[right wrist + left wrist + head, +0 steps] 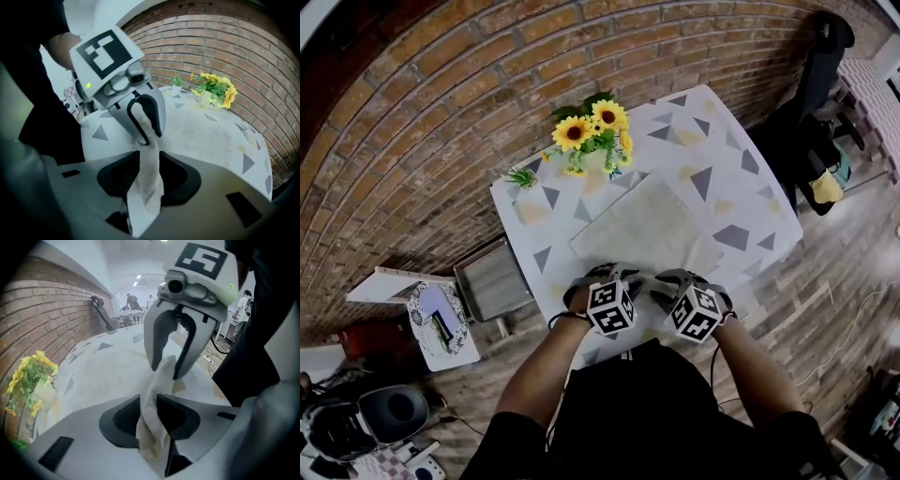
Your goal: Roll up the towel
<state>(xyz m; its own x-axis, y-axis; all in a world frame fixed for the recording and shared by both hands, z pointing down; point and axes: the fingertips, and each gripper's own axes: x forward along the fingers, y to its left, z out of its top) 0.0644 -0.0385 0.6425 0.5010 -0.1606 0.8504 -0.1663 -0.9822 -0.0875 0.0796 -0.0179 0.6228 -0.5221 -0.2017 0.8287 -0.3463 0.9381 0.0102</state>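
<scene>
A pale towel (642, 230) lies flat in the middle of the triangle-patterned table (731, 187). Both grippers are at its near edge, side by side. In the left gripper view, my left gripper (149, 414) has a bunched strip of towel (151, 427) pinched between its dark pads. The strip runs on up into the right gripper (168, 369) just ahead. In the right gripper view, my right gripper (150, 174) is shut on the same lifted edge of towel (145, 197). The left gripper (146, 127) is close in front of it. In the head view the marker cubes hide the jaws.
A vase of sunflowers (595, 136) and a small green plant (522, 176) stand at the table's far edge by the brick wall. A grey metal box (492, 279) sits on the floor at the left. Dark equipment (811, 122) stands at the right.
</scene>
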